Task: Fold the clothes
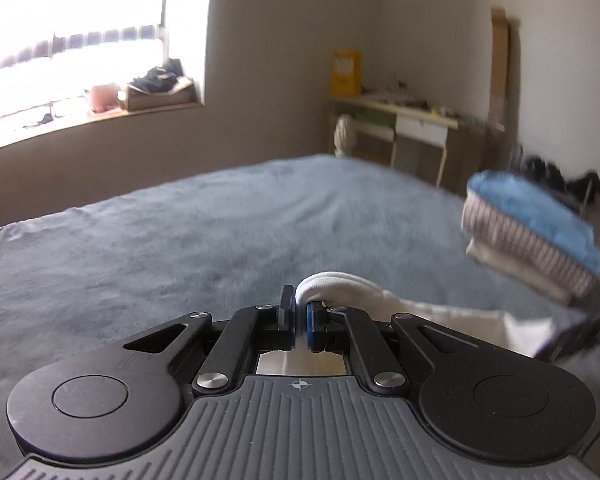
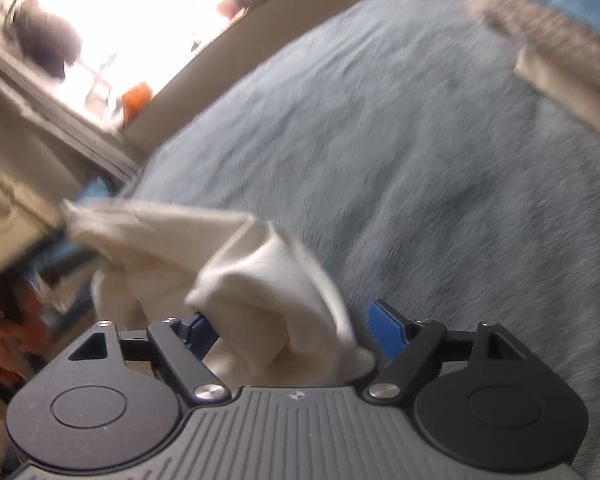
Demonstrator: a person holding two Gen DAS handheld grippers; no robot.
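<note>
No brand or lettering can be read anywhere; the yellow box [image 1: 346, 73] standing on the desk [image 1: 412, 110] in the far corner carries print, but it is too blurred to make out.

The white garment [image 1: 384, 300] is a soft, off-white cloth, bunched and creased, held up just over the grey-blue blanket [image 1: 228, 232] that covers the bed. The left gripper [image 1: 299, 318] has its 2 fingers pinched tight on a rounded fold of the cloth, which trails away to that gripper's right side. The right gripper [image 2: 296, 334] stands with its jaws spread wide; a thick bundle of the same white garment [image 2: 260, 280] sits between its blue pads [image 2: 386, 330], which do not press on it, and the cloth stretches off toward the left edge of that view.

Near the far right side of the bed lies a stack of folded clothes [image 1: 532, 236]: a blue piece on top, a grey striped one under it, a pale one at the bottom. It looks smeared by motion in both views.

Behind the bed, a bright window [image 1: 80, 28] has a sill [image 1: 100, 116] with dark clutter and an orange item on it.
</note>
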